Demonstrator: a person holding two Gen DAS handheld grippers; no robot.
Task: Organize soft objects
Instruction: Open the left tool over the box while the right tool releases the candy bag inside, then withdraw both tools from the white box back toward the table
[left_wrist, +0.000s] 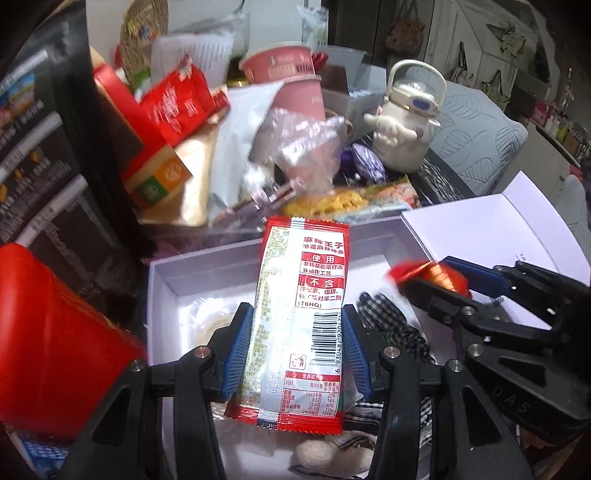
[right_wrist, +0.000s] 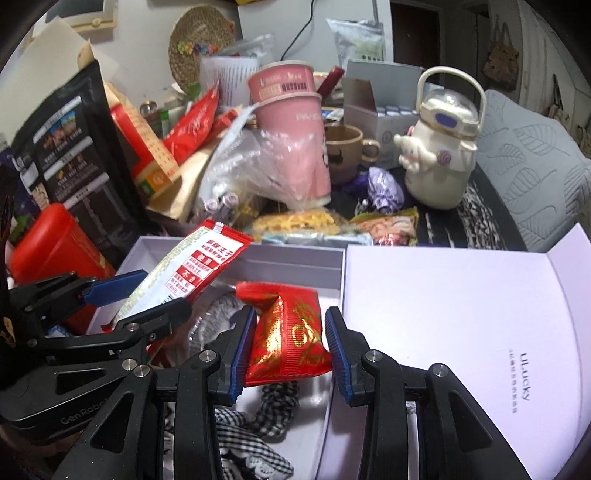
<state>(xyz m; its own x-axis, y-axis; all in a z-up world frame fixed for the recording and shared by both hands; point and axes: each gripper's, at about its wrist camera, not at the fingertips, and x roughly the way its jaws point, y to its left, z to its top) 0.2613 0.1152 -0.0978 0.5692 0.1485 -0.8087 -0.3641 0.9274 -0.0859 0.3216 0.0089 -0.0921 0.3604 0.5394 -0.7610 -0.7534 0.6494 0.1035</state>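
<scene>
L claw (left_wrist: 297, 354) clamped on snack pack (left_wrist: 301, 317) over box (left_wrist: 162, 291) | R claw (right_wrist: 290, 354) gripped red pouch (right_wrist: 291, 332), also above box | checked cloth (right_wrist: 255, 417) already in | I judged partway; tabletop clutter left

Grey quilted cushion (right_wrist: 532, 155), perhaps a sofa.

A cluttered table (right_wrist: 491, 229) carries the white box (right_wrist: 288, 258), mug (right_wrist: 341, 151) and kettle-shaped bottle (right_wrist: 439, 162).

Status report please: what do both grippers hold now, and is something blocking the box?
Left gripper shut on red-white snack packet. Right gripper shut on red-gold pouch. Both over open white box; checkered cloth already inside.
</scene>
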